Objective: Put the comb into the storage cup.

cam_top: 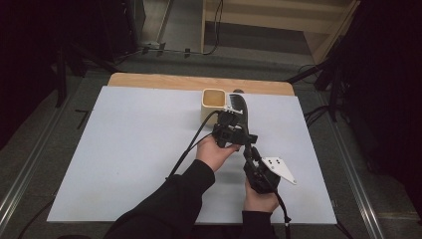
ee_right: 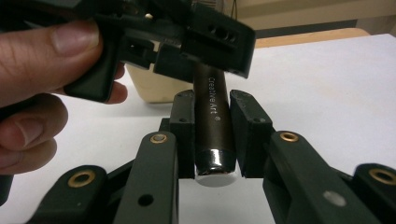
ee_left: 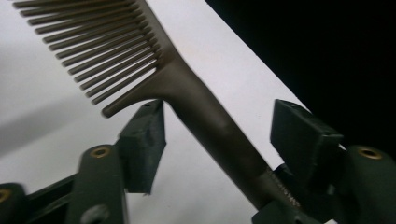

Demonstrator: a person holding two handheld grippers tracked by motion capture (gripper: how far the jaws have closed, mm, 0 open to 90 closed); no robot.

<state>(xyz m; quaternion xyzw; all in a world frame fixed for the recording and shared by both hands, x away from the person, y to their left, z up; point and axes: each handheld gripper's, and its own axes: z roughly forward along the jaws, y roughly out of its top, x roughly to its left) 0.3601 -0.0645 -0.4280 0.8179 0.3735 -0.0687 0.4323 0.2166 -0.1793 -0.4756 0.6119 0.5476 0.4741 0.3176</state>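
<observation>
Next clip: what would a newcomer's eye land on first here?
The brown wide-tooth comb held over the white table: the right gripper is clamped on its handle end, and the left gripper straddles the handle nearer the teeth, jaws apart. A cream cup stands just beyond.

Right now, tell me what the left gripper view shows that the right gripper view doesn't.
Left gripper view: the teeth of the comb, with the left tongs open on either side of its neck. Right gripper view: the right tongs clamped on the handle near its shiny end cap, print on the handle, a hand, a beige cup. Both: the brown handle and the white table.
</observation>
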